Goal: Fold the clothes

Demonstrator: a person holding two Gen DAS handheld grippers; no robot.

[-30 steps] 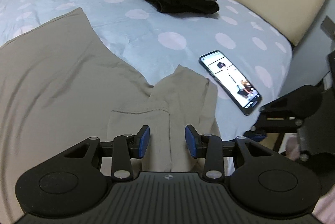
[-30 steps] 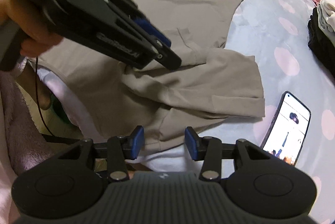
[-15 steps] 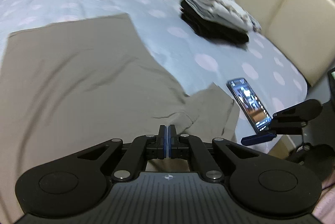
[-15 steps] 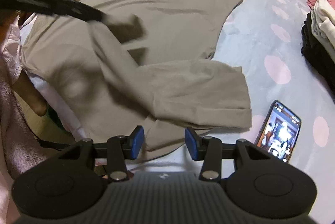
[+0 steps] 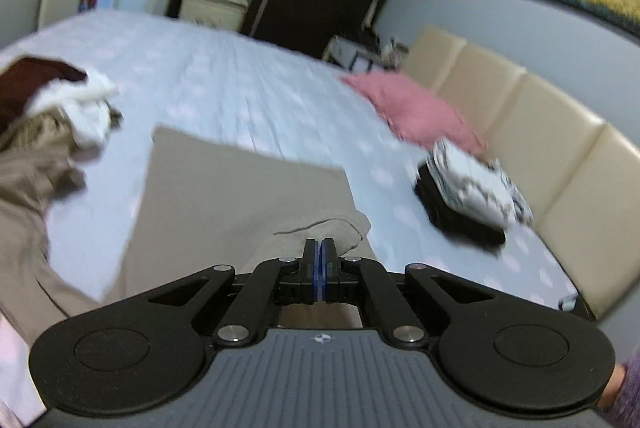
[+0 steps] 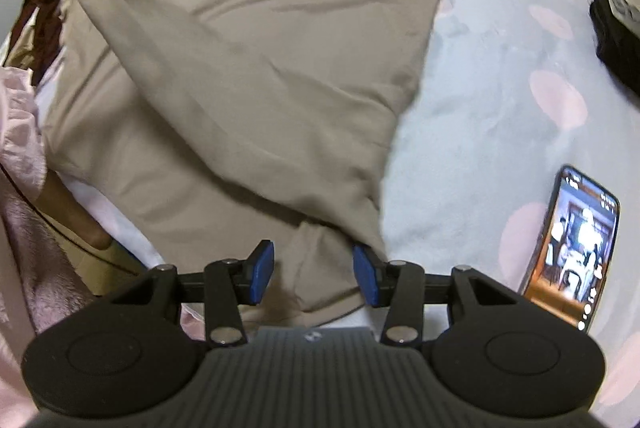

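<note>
A tan garment (image 6: 280, 39) lies spread on the pale blue dotted bed (image 6: 500, 27). My left gripper (image 5: 319, 256) is shut on a hemmed edge of the tan garment (image 5: 320, 228) and holds it raised above the bed. In the right wrist view that lifted part stretches as a taut band up to the top left. My right gripper (image 6: 314, 278) is open, low over the near edge of the garment, with cloth between and under its blue pads (image 6: 262, 270).
A phone (image 6: 570, 248) with a lit screen lies on the bed at the right. A stack of folded clothes (image 5: 468, 195) sits near the cream headboard (image 5: 540, 131). A pink pillow (image 5: 408, 107) lies beyond it. A heap of unfolded clothes (image 5: 48, 115) is at the left.
My left gripper closed on the sleeve part of the garment and lifted it up and across to the left. The right gripper stayed open near the garment's near edge.
</note>
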